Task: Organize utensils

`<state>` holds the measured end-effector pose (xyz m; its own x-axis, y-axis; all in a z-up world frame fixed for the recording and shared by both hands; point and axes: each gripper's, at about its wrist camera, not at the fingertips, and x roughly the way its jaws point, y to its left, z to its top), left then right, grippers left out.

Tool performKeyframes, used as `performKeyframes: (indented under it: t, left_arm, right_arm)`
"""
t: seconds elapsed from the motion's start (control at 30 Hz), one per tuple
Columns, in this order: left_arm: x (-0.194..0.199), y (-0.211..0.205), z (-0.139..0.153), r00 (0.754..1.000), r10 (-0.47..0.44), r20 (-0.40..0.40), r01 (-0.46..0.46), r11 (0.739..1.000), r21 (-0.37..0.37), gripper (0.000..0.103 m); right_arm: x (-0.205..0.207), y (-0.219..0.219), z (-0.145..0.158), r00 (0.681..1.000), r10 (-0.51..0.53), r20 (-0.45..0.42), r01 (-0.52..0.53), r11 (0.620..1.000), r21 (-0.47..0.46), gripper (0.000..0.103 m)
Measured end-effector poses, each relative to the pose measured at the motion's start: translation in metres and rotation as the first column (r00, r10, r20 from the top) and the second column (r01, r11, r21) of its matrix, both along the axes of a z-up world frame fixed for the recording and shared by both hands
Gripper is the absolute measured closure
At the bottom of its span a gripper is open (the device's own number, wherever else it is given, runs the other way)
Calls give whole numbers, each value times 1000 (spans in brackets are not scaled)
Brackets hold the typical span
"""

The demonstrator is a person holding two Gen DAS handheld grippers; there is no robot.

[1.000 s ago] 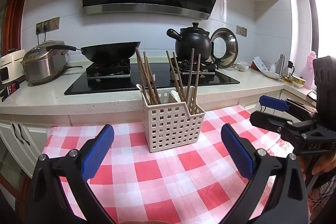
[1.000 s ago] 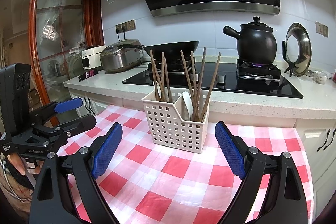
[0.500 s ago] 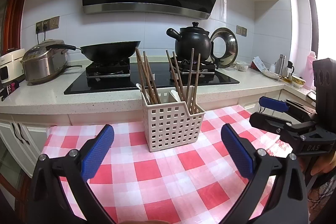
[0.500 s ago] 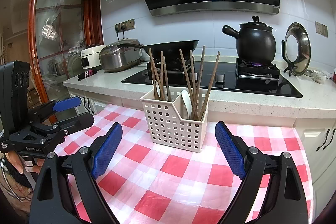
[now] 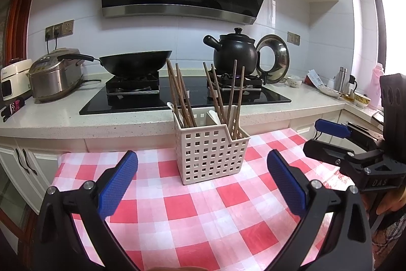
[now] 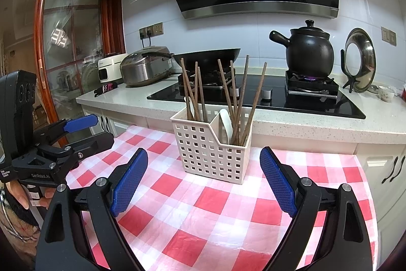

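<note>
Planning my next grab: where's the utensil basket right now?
The white utensil basket sits mid-frame in both wrist views, upright on the checked tablecloth at its far edge, just before the counter, ahead of both open grippers.

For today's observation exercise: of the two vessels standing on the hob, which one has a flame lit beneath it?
The black clay pot with the side spout: a blue flame shows under it, while the wok sits on an unlit burner.

Each gripper (image 5: 202, 184) has a matte black frame, silver screws and 2 fingers (image 5: 118, 186) faced with textured blue pads.
</note>
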<state>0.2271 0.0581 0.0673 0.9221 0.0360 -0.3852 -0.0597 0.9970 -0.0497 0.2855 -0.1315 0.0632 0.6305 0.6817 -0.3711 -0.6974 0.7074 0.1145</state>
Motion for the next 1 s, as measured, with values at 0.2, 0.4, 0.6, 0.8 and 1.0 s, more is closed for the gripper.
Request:
performKeyframes:
  t: [0.2,0.4,0.6,0.8,1.0]
  left_arm:
    - [0,0,0,1000,-2,-1,2,1000,5,4]
    - [0,0,0,1000,-1,-3,1,1000,6,4]
    - [0,1,-1,1000,2,-3,-2,1000,7,4]
    - [1,2,-4,999,31,-24,-30,999,10,4]
    - [-3,3,-3,999,42,-4,-42,999,27,4]
  right_arm:
    - [0,1,0,1000,1,0,-1,1000,-1,18]
    - [0,1,0,1000,-1,-1,1,1000,-1,18]
    - [0,0,0,1000,0,-1,0,1000,1,18]
    - [0,1,-2,1000,0,-3,0,1000,-1,18]
    - [-2,2,-5,1000,2,-5,-2,1000,-1,18]
